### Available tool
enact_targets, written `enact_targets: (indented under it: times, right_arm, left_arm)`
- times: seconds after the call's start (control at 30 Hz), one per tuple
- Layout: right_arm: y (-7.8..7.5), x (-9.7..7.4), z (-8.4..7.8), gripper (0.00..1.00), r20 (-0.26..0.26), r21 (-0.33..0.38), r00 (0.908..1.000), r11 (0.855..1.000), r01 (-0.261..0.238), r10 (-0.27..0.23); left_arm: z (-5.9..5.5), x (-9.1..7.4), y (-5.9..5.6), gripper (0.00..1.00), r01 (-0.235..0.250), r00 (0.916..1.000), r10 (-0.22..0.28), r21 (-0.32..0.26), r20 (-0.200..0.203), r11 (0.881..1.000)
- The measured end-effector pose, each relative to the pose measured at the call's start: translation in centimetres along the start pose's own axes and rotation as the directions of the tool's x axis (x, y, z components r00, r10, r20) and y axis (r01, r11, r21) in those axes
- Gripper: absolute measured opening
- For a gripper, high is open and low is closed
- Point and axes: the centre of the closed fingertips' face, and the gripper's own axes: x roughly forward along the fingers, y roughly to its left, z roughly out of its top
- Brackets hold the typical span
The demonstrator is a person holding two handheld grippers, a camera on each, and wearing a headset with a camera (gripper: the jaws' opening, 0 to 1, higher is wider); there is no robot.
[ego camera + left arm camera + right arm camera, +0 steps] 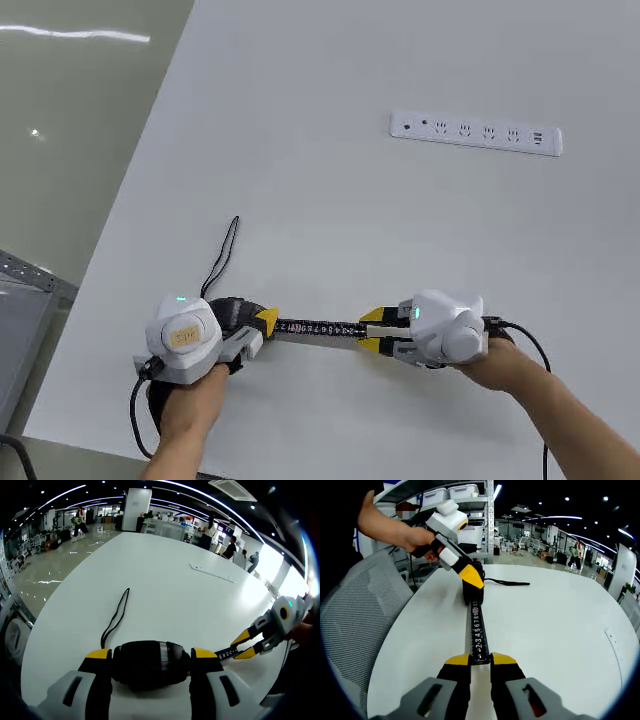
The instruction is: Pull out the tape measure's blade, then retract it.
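A black tape measure case (233, 315) (150, 663) (472, 584) rests on the white table, held between the yellow-tipped jaws of my left gripper (262, 328) (150, 656). Its black blade (318, 328) (477, 630) (226, 653) with white numbers stretches a short way to the right. My right gripper (371, 330) (480, 660) is shut on the blade's end. A black wrist strap (222, 256) (116, 618) trails from the case toward the table's far side.
A white power strip (476, 133) (211, 573) lies far back on the right. The table's left edge (120, 200) runs close beside the case, with shiny floor beyond. A grey mesh chair (355, 630) stands at the near side.
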Motion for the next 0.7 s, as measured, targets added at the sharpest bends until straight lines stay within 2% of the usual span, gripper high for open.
enact_targets:
  times: [0.7]
  right_arm:
    - [0.1, 1.4, 0.7, 0.12, 0.008, 0.015, 0.9999, 1.000, -0.011, 0.011]
  left_arm:
    - [0.0, -0.1, 0.2, 0.60, -0.006, 1.0000, 0.006, 0.003, -0.001, 1.000]
